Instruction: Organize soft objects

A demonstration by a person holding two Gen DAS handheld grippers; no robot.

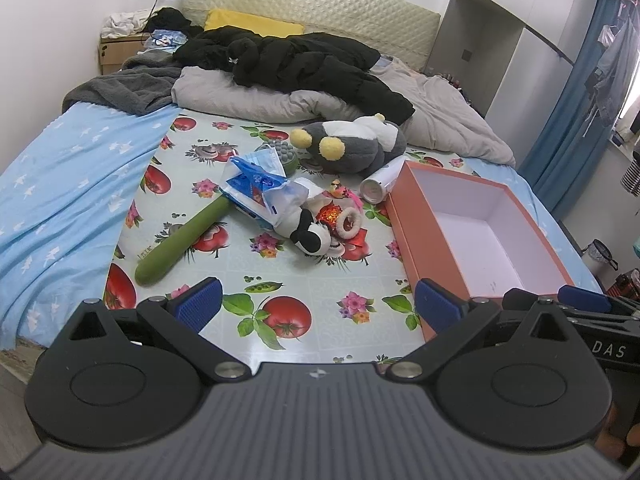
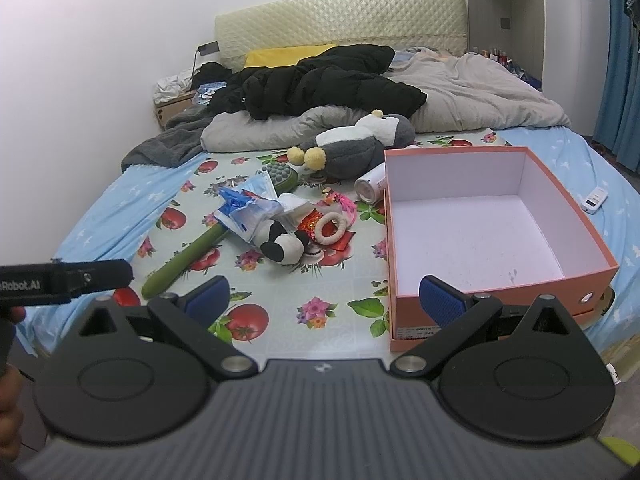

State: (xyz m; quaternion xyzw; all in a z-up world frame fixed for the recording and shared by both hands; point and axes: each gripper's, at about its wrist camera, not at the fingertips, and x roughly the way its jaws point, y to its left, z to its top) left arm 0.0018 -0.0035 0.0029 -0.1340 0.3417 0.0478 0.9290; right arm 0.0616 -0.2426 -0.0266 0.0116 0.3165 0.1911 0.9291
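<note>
A pile of small items lies mid-bed on a fruit-print cloth (image 1: 320, 264). In it are a black-and-white plush (image 1: 314, 236) (image 2: 282, 246), a fluffy white hair ring (image 1: 349, 222) (image 2: 331, 227), a grey-and-white plush with yellow pompoms (image 1: 352, 146) (image 2: 356, 144), face masks in a torn bag (image 1: 260, 188) (image 2: 250, 210) and a green massage hammer (image 1: 180, 240) (image 2: 184, 260). To their right an orange box (image 1: 404, 224) (image 2: 500, 280) stands with nothing inside. My left gripper (image 1: 318, 306) and right gripper (image 2: 324, 296) hover open near the bed's front edge, holding nothing.
A white can (image 1: 378, 186) (image 2: 370, 186) lies between the big plush and the box. Behind are a grey duvet (image 1: 440, 120), a black jacket (image 1: 304, 60) and a yellow pillow (image 1: 248, 24). A white remote (image 2: 596, 199) rests right of the box. Blue curtains (image 1: 576, 92) hang at the right.
</note>
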